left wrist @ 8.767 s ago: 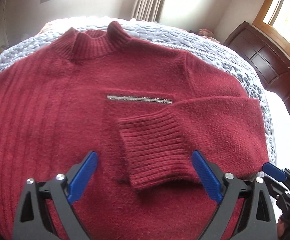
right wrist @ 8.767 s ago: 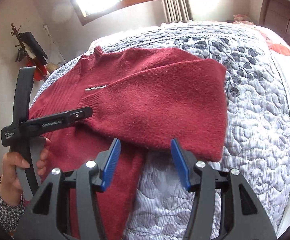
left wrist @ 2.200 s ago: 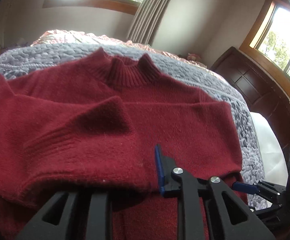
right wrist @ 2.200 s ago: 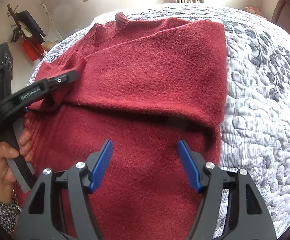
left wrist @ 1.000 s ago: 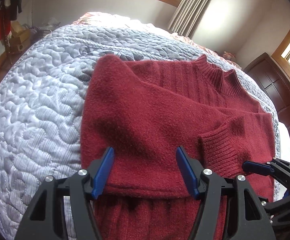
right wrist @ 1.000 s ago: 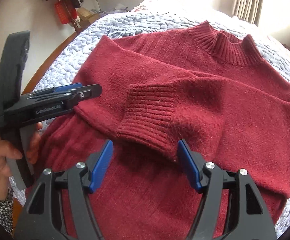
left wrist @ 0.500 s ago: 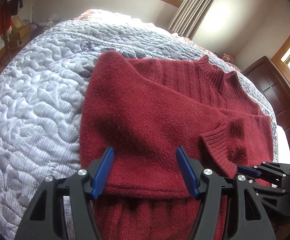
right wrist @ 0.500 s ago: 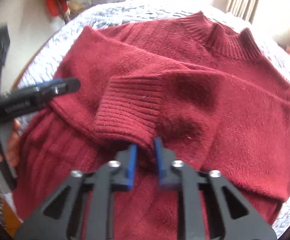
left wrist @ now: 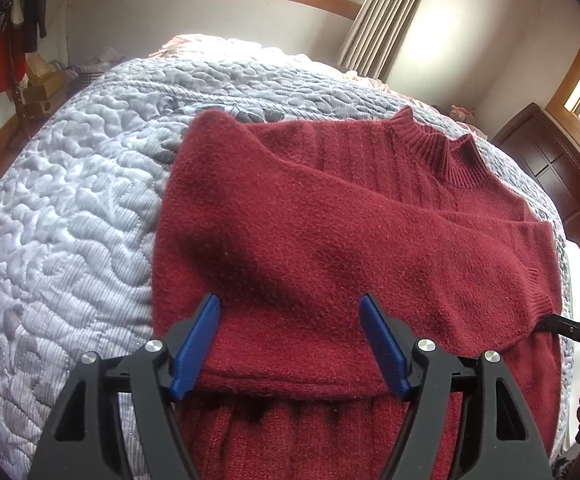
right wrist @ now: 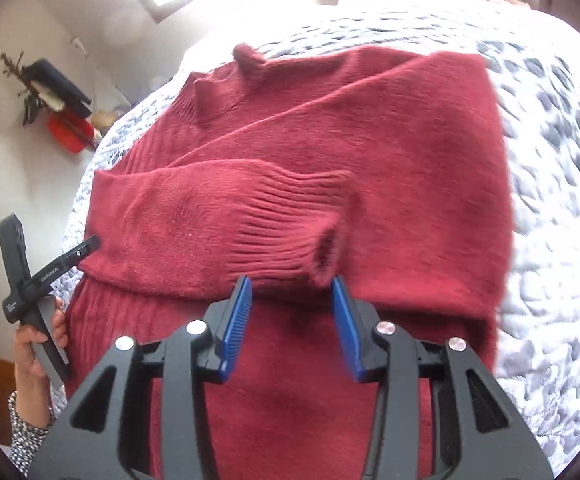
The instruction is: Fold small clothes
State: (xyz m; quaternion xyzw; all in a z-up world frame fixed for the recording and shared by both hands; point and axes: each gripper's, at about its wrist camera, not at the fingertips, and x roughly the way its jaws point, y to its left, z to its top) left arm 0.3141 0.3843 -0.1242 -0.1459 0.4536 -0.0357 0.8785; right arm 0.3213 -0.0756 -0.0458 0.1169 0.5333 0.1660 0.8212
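We see a red sweater (left wrist: 330, 240) lying flat on the gray quilted bed cover (left wrist: 69, 220). Both sleeves are folded across its front. The neck (left wrist: 442, 152) points away from us, toward the window and the curtain (left wrist: 386, 12).

The left gripper (left wrist: 290, 344) hangs just over the near edge of the left sleeve. Its blue pads (left wrist: 195, 348) are spread wide and hold nothing. The bed cover shows off to its left.

The right gripper (right wrist: 292, 324) sits just in front of the ribbed cuff (right wrist: 290, 232) of the top sleeve. Its blue pads (right wrist: 235, 320) stand apart, loose, and the cuff's round end lies just past them. We cannot tell if a pad touches the cuff.

In the right wrist view, far to the left, a hand (right wrist: 35, 344) holds the left gripper's handle, and its tip lies beside the folded sleeve's edge.
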